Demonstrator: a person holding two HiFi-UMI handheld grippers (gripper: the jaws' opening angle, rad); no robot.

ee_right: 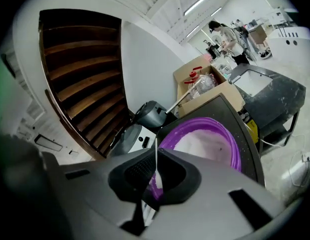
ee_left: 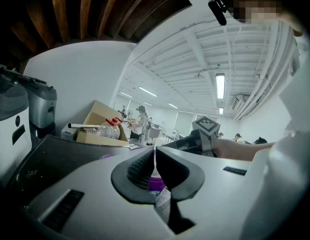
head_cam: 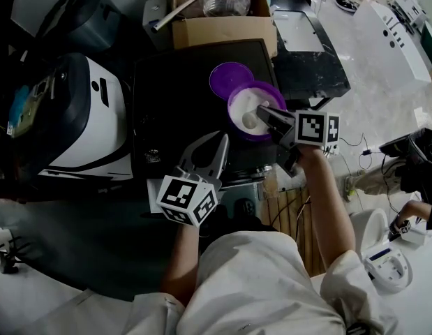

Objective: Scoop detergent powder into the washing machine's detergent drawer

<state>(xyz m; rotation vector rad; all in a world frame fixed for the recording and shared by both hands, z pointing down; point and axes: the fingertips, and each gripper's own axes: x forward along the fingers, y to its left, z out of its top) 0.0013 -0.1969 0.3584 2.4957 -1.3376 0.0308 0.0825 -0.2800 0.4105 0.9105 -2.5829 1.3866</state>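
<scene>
My right tongs are clenched on the scoop. In the right gripper view its handle shows only as a thin white edge pinched between the pads. The tub of detergent sits on the dark worktop, directly ahead of these tongs, with its purple lid lying flat just behind it on the far side. The scoop's long axis runs in line with the tongs, pointing away from me and a little to my left. Its bowl sits down on the white powder near the middle of the tub.

My left tongs are closed on nothing. The pads show only a sliver of light between them, with the tub's purple wall beyond. They hover over the front edge of the worktop, nearer my body and well short of the tub, with their tips aimed towards it.

So the right side is both the nearer one and the one doing the work. I judge that the coming move depends on drawing the loaded scoop back along its own axis, keeping it level so nothing spills. I cannot pick out the detergent drawer with any certainty from here.
</scene>
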